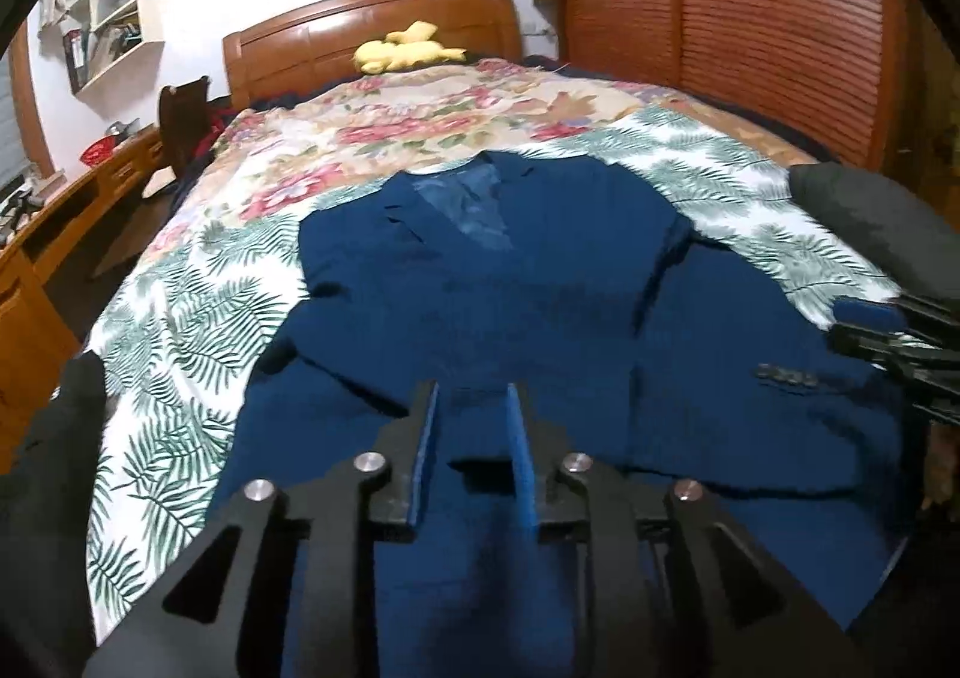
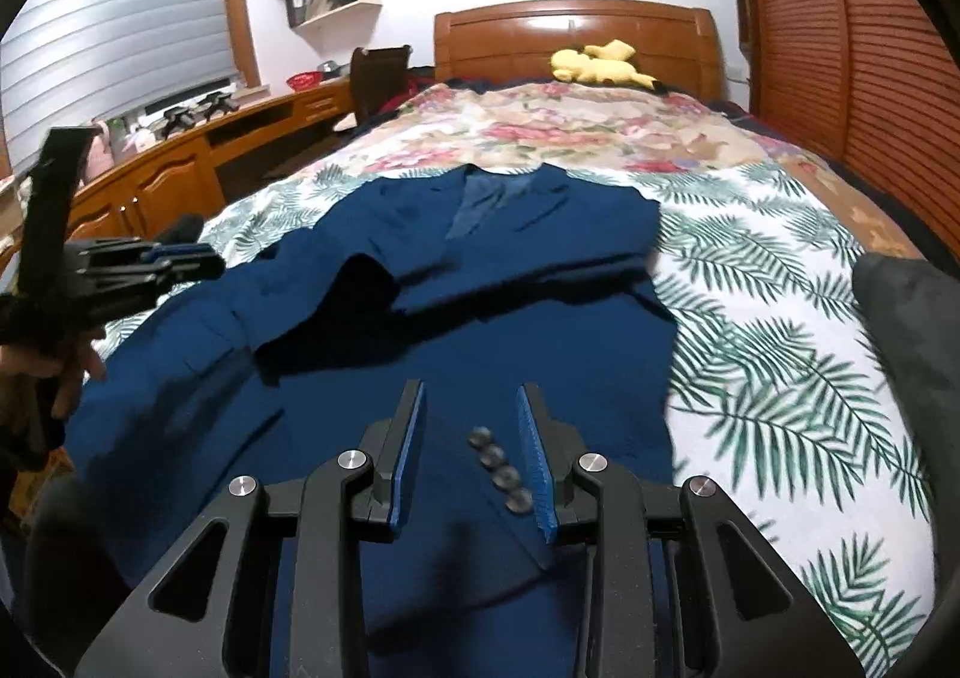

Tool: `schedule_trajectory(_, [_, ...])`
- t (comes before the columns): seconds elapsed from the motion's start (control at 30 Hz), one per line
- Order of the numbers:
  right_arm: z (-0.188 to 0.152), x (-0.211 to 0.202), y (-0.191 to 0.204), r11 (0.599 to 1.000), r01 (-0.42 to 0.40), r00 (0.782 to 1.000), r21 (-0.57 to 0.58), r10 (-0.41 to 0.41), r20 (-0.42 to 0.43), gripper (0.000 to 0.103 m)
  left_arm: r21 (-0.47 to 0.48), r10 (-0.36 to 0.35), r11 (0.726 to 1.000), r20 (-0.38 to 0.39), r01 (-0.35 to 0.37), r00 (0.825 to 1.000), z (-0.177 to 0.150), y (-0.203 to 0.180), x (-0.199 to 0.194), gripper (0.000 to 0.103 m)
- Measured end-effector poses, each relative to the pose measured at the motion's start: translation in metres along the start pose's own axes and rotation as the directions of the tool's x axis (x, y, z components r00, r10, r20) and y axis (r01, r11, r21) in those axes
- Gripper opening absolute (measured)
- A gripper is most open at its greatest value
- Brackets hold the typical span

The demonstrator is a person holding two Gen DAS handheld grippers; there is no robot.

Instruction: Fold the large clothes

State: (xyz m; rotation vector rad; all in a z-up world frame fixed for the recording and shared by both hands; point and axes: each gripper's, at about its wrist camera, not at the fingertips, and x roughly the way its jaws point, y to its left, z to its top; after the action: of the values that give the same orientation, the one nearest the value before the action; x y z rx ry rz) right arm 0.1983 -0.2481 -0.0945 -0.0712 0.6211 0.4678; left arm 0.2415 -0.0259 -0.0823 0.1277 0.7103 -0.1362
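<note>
The navy suit jacket's (image 1: 540,282) near hem is cut off behind both grippers. It lies face-up on the palm-leaf bedspread (image 2: 780,318), collar toward the headboard (image 2: 576,36), bare spread on both sides. Left gripper (image 1: 474,408): jaws narrowly apart, empty. Right gripper (image 2: 471,408): jaws narrowly apart over the sleeve buttons (image 2: 501,468), gripping nothing.

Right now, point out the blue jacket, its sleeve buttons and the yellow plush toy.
blue jacket (image 1: 540,258): left wrist view, on the chest panel.
sleeve buttons (image 2: 501,471): right wrist view, on the middle of the button row.
yellow plush toy (image 2: 600,63): right wrist view, on its body by the headboard.
</note>
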Motion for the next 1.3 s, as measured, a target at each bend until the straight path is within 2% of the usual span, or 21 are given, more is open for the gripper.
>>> schedule_trajectory(0.13, [0.002, 0.011, 0.006, 1.000, 0.005, 1.000, -0.005, -0.005, -0.016, 0.030, 0.026, -0.050, 0.998, 0.005, 0.050, 0.999, -0.001, -0.014, -0.006, 0.033])
schedule_trajectory(0.3, [0.000, 0.015, 0.006, 1.000, 0.015, 1.000, -0.010, -0.016, -0.024, 0.030, 0.061, -0.101, 0.993, -0.036, 0.103, 0.994, -0.006, -0.038, 0.010, 0.034])
schedule_trajectory(0.47, [-0.003, 0.011, -0.001, 1.000, 0.026, 0.999, 0.000, -0.026, -0.026, 0.030, 0.111, -0.079, 0.990, -0.090, 0.089, 0.993, -0.017, -0.059, 0.033, 0.034])
schedule_trajectory(0.8, [-0.010, 0.007, -0.011, 0.999, 0.034, 0.999, 0.010, -0.033, -0.038, 0.030, 0.098, 0.005, 0.995, -0.132, 0.008, 0.991, -0.018, -0.053, 0.061, 0.034])
schedule_trajectory(0.97, [-0.010, 0.008, -0.008, 0.999, 0.033, 0.999, 0.001, -0.032, -0.040, 0.030, 0.079, -0.015, 0.997, -0.134, 0.026, 0.991, -0.022, -0.045, 0.062, 0.033])
schedule_trajectory(1.0, [-0.011, 0.008, -0.007, 0.999, 0.032, 0.999, -0.002, -0.032, -0.040, 0.030, 0.087, -0.018, 0.996, -0.127, 0.029, 0.992, -0.025, -0.044, 0.059, 0.030])
schedule_trajectory(1.03, [-0.011, 0.008, -0.007, 0.999, 0.032, 0.999, -0.004, -0.032, -0.041, 0.030, 0.097, -0.018, 0.995, -0.126, 0.030, 0.992, -0.027, -0.045, 0.057, 0.019])
schedule_trajectory(1.13, [-0.011, 0.008, -0.007, 0.999, 0.034, 0.998, -0.010, -0.035, -0.043, 0.030, 0.105, -0.005, 0.994, -0.114, 0.017, 0.993, -0.031, -0.041, 0.049, 0.005])
schedule_trajectory(1.3, [-0.012, 0.010, -0.007, 0.999, 0.036, 0.998, -0.007, -0.036, -0.044, 0.030, 0.066, 0.038, 0.997, -0.041, -0.035, 0.998, -0.020, -0.016, 0.025, 0.003])
